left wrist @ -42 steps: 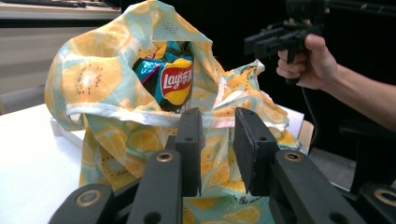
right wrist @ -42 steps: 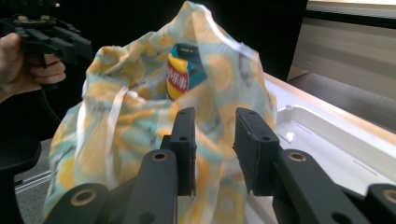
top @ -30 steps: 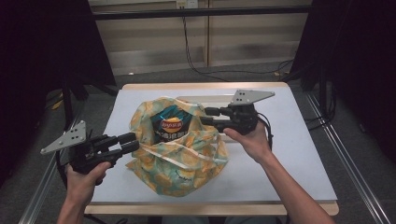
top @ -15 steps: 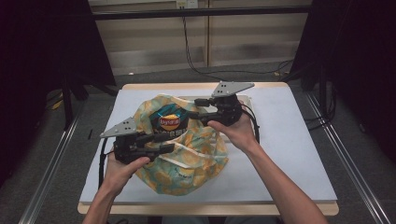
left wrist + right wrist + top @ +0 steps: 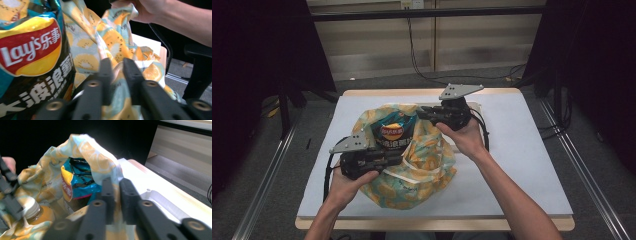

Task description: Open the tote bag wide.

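Note:
A cloth bag point(image 5: 422, 167) printed with yellow citrus slices lies on the white table point(image 5: 522, 150). A blue Lay's crisp packet point(image 5: 392, 132) stands in its open mouth. My left gripper point(image 5: 399, 159) is at the bag's near left side. Its jaws have just been closing and now pinch a fold of the bag's cloth point(image 5: 117, 72). My right gripper point(image 5: 419, 112) is at the far rim; its jaws have just closed on the bag's edge point(image 5: 113, 173). An orange bottle with a white cap point(image 5: 37, 213) lies inside, beside the crisp packet point(image 5: 75, 182).
The table's wooden edge point(image 5: 437, 224) runs along the front. Metal rails point(image 5: 584, 175) flank both sides. Black cables point(image 5: 422, 55) hang at the back wall, and each gripper trails a cable point(image 5: 328, 175). Bare white table lies to the right of the bag.
My left gripper moved right, in from the table's left edge to the bag, and shut on its cloth. My right gripper stayed at the far rim and shut on it.

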The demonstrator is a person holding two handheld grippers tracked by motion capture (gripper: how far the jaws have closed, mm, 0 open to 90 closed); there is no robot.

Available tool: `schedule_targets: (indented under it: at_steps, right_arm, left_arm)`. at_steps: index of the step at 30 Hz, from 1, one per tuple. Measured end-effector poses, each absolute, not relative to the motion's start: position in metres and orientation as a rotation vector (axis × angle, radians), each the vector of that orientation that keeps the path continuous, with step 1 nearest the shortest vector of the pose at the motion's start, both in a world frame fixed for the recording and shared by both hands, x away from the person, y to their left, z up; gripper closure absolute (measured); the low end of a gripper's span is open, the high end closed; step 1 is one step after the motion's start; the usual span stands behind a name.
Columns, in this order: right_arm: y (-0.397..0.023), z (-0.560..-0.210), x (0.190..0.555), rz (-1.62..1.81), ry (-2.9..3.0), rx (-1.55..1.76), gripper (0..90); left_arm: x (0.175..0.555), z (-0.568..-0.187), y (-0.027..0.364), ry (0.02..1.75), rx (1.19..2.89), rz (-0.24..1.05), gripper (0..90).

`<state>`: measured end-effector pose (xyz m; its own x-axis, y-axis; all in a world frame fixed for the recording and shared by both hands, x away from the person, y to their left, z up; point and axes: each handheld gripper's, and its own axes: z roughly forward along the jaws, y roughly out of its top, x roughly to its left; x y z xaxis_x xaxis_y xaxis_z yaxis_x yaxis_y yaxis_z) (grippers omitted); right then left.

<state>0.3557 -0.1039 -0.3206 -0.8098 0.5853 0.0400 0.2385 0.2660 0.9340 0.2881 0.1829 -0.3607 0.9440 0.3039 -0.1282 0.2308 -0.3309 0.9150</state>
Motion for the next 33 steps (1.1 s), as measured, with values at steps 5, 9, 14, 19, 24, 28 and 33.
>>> schedule_targets:
  at_steps: [5, 9, 14, 19, 24, 28, 33]
  right_arm:
    - [-0.109, -0.313, 0.356, 1.598, 2.215, 0.75, 89.1]
    - [-0.113, -0.305, 0.359, 1.641, 2.17, 0.765, 87.3]
    - [-0.117, -0.299, 0.365, 1.652, 2.14, 0.785, 85.9]
    - [-0.122, -0.304, 0.376, 1.654, 2.125, 0.843, 88.7]
    - [-0.124, -0.313, 0.387, 1.641, 2.113, 0.905, 89.3]
    - [-0.123, -0.323, 0.396, 1.601, 2.108, 0.943, 89.9]
    - [-0.122, -0.334, 0.402, 1.578, 2.138, 0.971, 86.4]
  left_arm:
    - [0.278, -0.358, 0.179, 0.343, 1.941, 0.029, 89.8]
    - [0.263, -0.357, 0.176, 0.305, 1.919, -0.016, 90.0]
    - [0.245, -0.355, 0.171, 0.241, 1.912, -0.063, 90.0]
    - [0.228, -0.354, 0.167, 0.19, 1.925, -0.082, 90.0]
    - [0.215, -0.36, 0.159, 0.149, 1.927, -0.132, 90.0]
    - [0.207, -0.368, 0.155, 0.132, 1.954, -0.156, 90.0]
    - [0.204, -0.377, 0.157, 0.135, 1.974, -0.176, 90.0]
